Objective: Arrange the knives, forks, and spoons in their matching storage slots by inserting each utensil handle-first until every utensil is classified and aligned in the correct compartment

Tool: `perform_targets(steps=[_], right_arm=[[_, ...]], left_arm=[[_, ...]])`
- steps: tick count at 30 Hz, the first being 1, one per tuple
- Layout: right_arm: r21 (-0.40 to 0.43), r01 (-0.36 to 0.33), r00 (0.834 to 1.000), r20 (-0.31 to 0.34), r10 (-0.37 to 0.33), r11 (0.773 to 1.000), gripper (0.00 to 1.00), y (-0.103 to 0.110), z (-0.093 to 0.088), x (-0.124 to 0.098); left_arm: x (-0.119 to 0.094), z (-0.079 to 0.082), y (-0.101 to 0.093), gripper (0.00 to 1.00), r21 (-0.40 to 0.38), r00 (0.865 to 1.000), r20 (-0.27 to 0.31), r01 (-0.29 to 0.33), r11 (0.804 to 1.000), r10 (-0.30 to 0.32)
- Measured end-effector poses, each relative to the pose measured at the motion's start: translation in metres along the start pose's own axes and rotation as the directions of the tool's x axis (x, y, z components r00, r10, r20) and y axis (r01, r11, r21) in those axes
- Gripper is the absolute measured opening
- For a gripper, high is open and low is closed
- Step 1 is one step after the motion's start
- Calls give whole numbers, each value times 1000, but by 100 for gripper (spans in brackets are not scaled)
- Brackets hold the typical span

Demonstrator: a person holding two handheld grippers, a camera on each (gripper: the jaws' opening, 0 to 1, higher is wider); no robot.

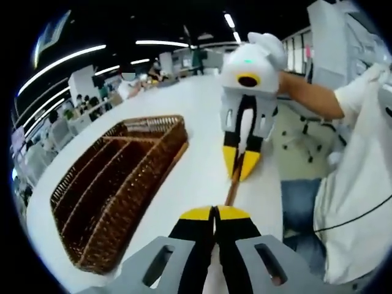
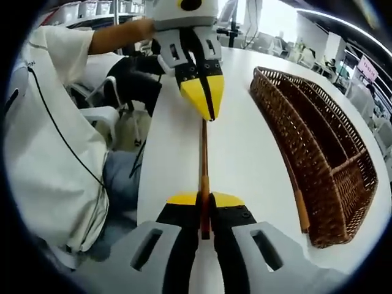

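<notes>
Two grippers, left gripper (image 1: pixel 214 212) and right gripper (image 2: pixel 205 199), each clamp one end of one wooden-handled utensil (image 2: pixel 204 153); one wicker tray (image 1: pixel 116 184) sits centre-left.

Left gripper (image 1: pixel 214 214), right gripper (image 2: pixel 205 201): grey bodies, black jaws, yellow tips; person: white T-shirt, jeans.

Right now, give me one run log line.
left tool shut on utensil | right tool shut on utensil | wicker tray no utensil seen inside

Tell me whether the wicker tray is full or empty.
Empty, as far as visible: the wicker tray shows bare compartments in both views; a wooden-handled utensil is held between both grippers outside it.
</notes>
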State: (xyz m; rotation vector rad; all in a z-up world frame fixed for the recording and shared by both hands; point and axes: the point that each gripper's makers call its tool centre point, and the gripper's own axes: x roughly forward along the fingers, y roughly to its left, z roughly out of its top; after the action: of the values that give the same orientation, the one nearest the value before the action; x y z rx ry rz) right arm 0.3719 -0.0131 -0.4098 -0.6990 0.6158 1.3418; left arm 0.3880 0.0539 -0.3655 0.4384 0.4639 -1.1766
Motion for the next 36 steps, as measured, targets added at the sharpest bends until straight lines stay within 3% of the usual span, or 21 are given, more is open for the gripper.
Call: perform_targets(steps=[7,12,17,23,26,30,36], right_arm=[[39,53,998,21,-54,998,5,-8,-3,-6],[76,69,995,68,-75,995,6,-11,1,-17],[99,89,993,63,-95,991,6,-12,-4,-24],[132,116,990,70,-126,984,6,-12,-4,-34],[145,128,988,70,-139,981,6,-13,-5,-37],[176,143,983,87,-160,974,6,-14,-4,-44],[214,159,975,117,-187,964,6,-22,1,-57]], left_arm=[[-11,4,15,0,-75,991,95,-88,993,95],[-14,1,18,4,-91,986,120,-105,990,116],[-15,4,15,11,-82,983,136,-110,990,121],[-17,6,20,28,-79,971,172,-156,985,168],[-18,4,23,33,-73,967,170,-180,981,190],[-20,1,28,48,-53,958,163,-230,972,236],[-26,-9,49,80,-155,921,157,-334,930,357]])
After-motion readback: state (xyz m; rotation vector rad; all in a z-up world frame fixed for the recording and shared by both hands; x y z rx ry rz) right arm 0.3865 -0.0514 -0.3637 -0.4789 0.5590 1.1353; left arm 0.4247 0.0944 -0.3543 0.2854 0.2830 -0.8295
